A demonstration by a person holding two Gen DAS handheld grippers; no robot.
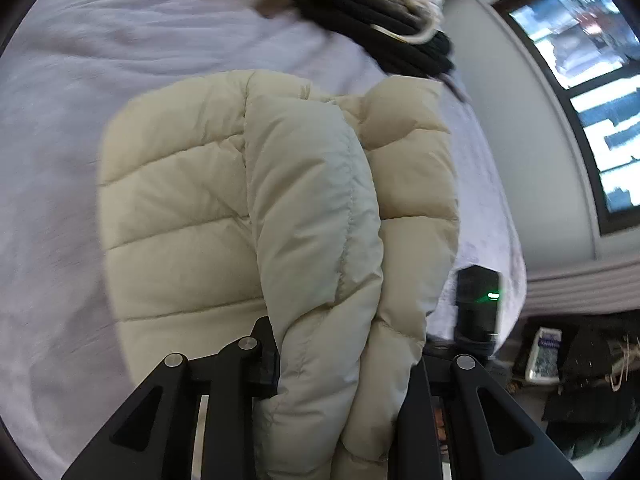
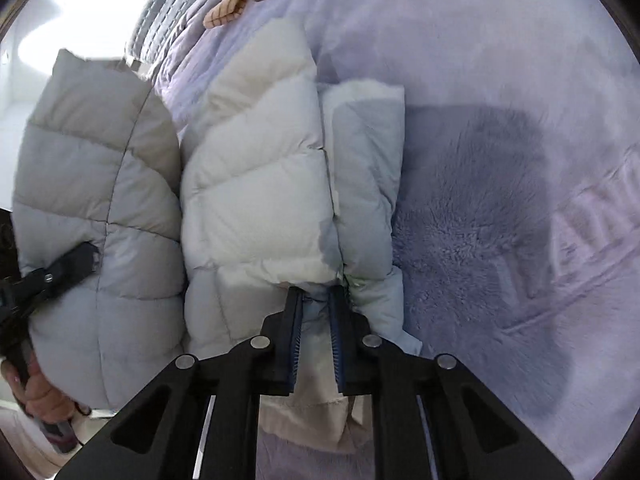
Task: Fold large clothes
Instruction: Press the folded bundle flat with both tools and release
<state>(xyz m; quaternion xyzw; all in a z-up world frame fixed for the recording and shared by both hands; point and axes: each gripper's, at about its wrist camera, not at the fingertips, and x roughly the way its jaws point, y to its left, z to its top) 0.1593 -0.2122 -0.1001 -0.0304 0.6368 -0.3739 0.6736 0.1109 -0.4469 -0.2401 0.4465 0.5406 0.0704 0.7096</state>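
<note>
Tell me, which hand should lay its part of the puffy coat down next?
Probably the left gripper: it holds the puffy coat raised, while the right gripper's side already rests on the purple blanket.

A home bedroom: a bed spread with a fuzzy lavender fleece blanket (image 2: 500,208), a grey quilted pillow (image 2: 160,20) at its far edge, a dark-framed window (image 1: 592,92) beside it.

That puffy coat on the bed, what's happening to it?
A person is folding the cream puffer jacket on the fuzzy lilac blanket, using a gripper tool in each hand. The right gripper pinches a bit of the jacket's edge between its jaws. The left gripper is clamped on a thick bunched part of the jacket. More clothes wait in a pile further back on the bed.
</note>
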